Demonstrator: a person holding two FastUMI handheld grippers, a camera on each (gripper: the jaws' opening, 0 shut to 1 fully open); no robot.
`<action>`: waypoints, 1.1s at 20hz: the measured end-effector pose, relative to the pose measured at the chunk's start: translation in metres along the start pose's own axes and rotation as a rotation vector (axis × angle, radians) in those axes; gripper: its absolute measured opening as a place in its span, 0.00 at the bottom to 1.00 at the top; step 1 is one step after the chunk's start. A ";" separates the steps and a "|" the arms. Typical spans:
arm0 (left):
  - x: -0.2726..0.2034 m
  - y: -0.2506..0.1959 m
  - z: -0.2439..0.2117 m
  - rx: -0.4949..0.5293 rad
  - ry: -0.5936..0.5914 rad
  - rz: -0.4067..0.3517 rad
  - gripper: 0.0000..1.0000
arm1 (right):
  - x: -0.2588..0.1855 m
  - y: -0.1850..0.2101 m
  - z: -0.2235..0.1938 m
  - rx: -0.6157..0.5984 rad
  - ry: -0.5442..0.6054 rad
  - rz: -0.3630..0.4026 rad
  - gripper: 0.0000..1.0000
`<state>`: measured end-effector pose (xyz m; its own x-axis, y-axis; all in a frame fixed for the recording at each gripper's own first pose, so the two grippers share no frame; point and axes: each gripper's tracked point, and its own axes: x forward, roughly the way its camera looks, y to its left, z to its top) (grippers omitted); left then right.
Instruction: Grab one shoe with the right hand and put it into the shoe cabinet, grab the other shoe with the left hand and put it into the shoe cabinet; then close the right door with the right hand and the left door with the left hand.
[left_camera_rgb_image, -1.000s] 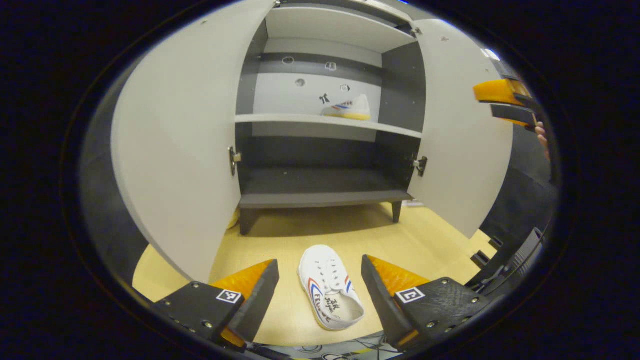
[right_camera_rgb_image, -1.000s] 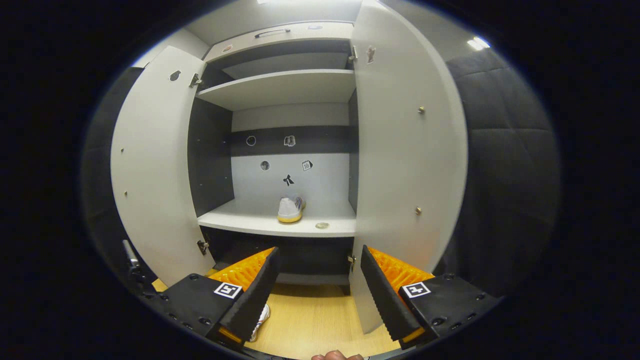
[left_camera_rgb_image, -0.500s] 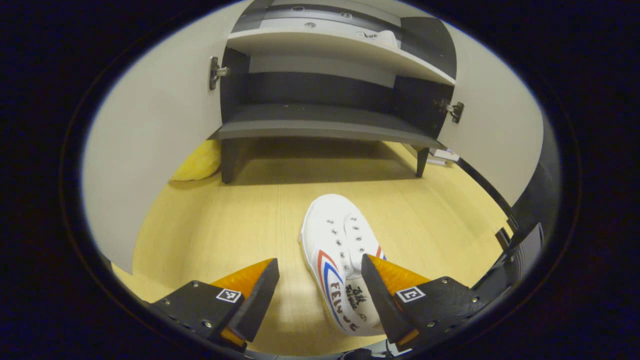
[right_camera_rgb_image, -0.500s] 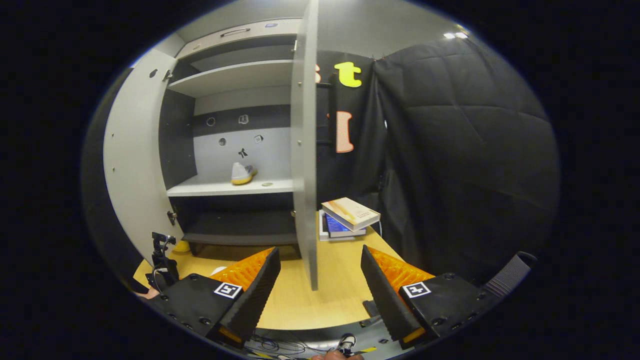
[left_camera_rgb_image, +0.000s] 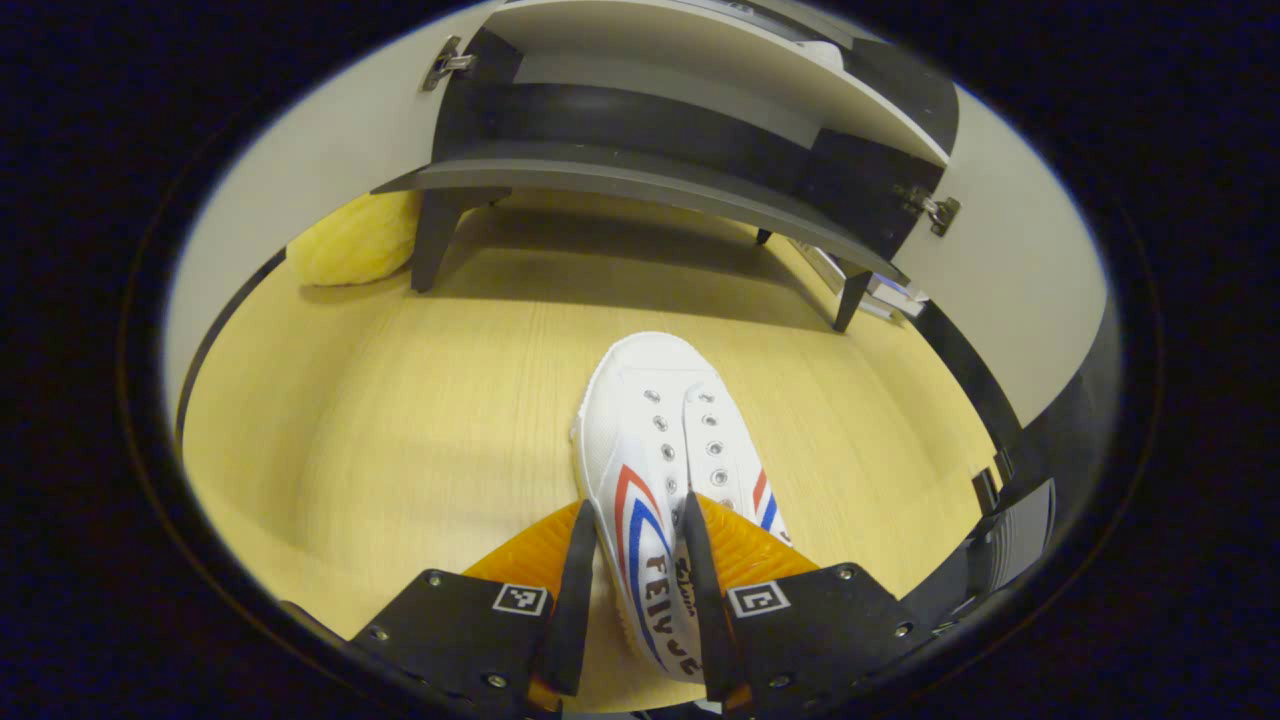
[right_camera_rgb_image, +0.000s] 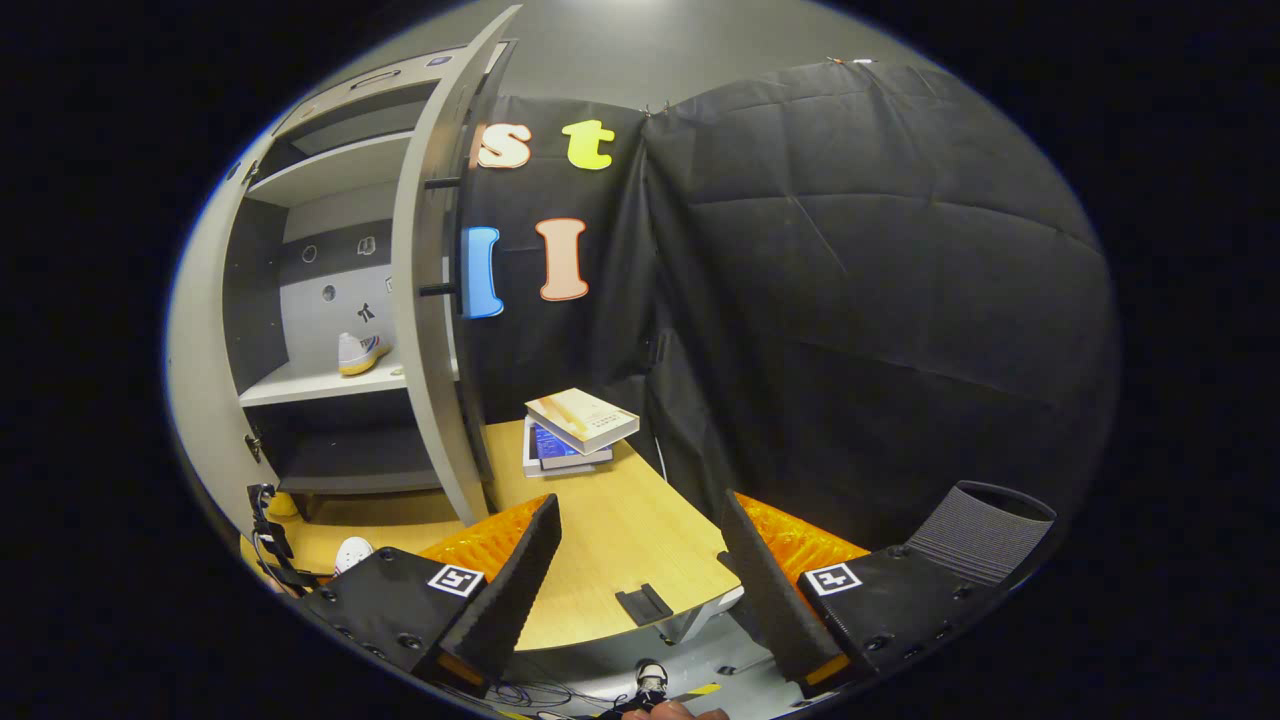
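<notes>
A white shoe (left_camera_rgb_image: 655, 420) with red and blue stripes lies on the wooden floor, toe toward the shoe cabinet (left_camera_rgb_image: 640, 185). My left gripper (left_camera_rgb_image: 632, 600) is shut on its rear part: one finger presses its outer left side, the other sits over the shoe's opening. In the right gripper view the same shoe (right_camera_rgb_image: 352, 553) peeks out at lower left. The other shoe (right_camera_rgb_image: 358, 352) stands on the cabinet's pale middle shelf (right_camera_rgb_image: 300, 382). My right gripper (right_camera_rgb_image: 640, 580) hangs open and empty, away from the cabinet, facing the black cloth wall.
Both cabinet doors stand open; the right door (right_camera_rgb_image: 425, 300) is seen nearly edge-on. A yellow cushion-like object (left_camera_rgb_image: 355, 240) lies beside the cabinet's left leg. A stack of books (right_camera_rgb_image: 575, 430) sits on the floor to the right of the cabinet.
My left gripper dropped to the floor shoe and shut on its rear part. My right gripper swung right, away from the cabinet's inside toward the cloth wall, still open.
</notes>
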<state>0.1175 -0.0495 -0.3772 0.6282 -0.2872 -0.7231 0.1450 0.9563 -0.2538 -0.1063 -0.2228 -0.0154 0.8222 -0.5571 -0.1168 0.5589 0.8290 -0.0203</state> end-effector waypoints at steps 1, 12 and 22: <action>-0.010 0.003 0.002 -0.022 0.003 -0.006 0.50 | 0.001 -0.003 0.002 0.001 -0.007 -0.010 0.97; -0.009 0.005 0.002 -0.124 0.091 0.007 0.16 | 0.021 -0.017 0.034 0.037 -0.051 -0.055 0.97; -0.014 0.003 0.006 -0.105 0.138 0.114 0.15 | 0.090 -0.018 0.060 0.087 -0.109 -0.050 0.97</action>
<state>0.1142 -0.0420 -0.3641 0.5239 -0.1895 -0.8304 -0.0060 0.9741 -0.2261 -0.0358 -0.2914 0.0338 0.7974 -0.6033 -0.0097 0.6027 0.7955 0.0631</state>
